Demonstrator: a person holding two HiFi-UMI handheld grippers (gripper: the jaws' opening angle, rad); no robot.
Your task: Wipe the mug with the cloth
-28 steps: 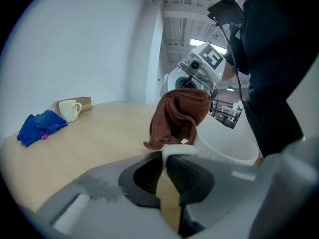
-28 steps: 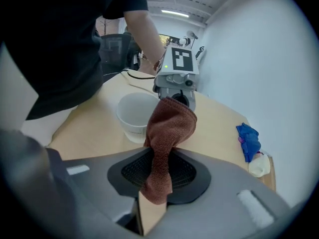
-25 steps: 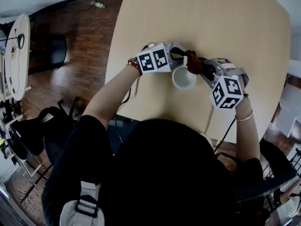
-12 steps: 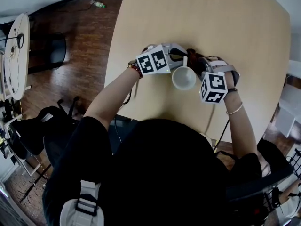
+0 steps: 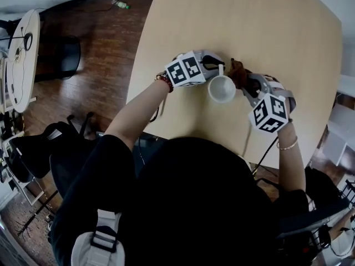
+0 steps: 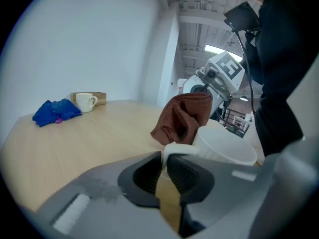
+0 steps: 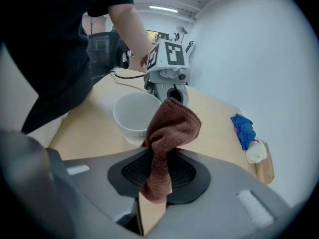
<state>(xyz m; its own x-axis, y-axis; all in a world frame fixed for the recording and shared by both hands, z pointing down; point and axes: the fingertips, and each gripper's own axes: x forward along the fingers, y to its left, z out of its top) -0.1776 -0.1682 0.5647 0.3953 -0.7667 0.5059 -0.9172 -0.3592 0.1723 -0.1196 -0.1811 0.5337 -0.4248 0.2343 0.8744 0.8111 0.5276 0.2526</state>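
Mug [image 5: 221, 89] is pinched by its handle in the left hand-held gripper [image 6: 163, 164], jaws just loosened a touch, while the right hand-held gripper [image 7: 157, 171] clamps the cloth [image 7: 169, 128] right beside it.

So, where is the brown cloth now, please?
In the head view the brown woven cloth is pinched in the right claw, just right of the white ceramic mug.

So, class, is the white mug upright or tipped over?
Upright: the mug stands on the table, its open mouth facing up.
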